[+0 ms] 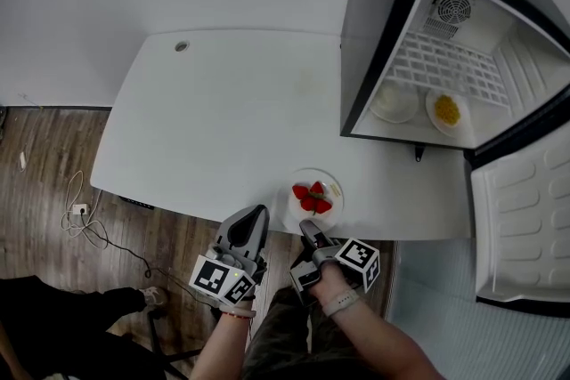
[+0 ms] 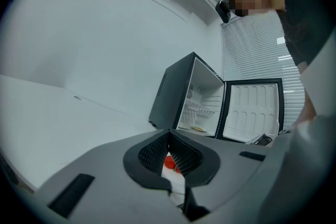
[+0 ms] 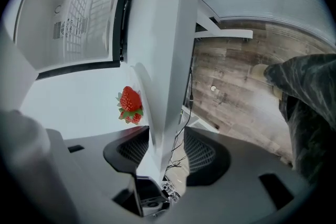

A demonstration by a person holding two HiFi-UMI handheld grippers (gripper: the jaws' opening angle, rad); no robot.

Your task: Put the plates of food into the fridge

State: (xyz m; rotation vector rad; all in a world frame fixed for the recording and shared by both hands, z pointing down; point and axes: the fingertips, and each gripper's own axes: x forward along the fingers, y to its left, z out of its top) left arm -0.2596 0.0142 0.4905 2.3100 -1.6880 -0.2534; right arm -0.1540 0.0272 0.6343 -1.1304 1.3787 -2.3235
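- Roughly, head view: the left gripper (image 1: 254,216) hangs off the table (image 1: 223,120) edge. The right gripper (image 1: 309,227) noses the plate of strawberries (image 1: 333,190) just ahead of it. Open fridge (image 1: 374,13) stands far ahead and right, two plates (image 1: 394,102) inside.
- Left gripper view: jaws tip to tip, nothing gripped. Red fruit peeks through the slit beyond them.
- Right gripper view: jaws well apart, astride a white edge; plate rim or table edge, cannot separate. One pad stands clear of it. Wood floor (image 3: 236,86) shows beyond that jaw, a thing the left gripper view lacks.
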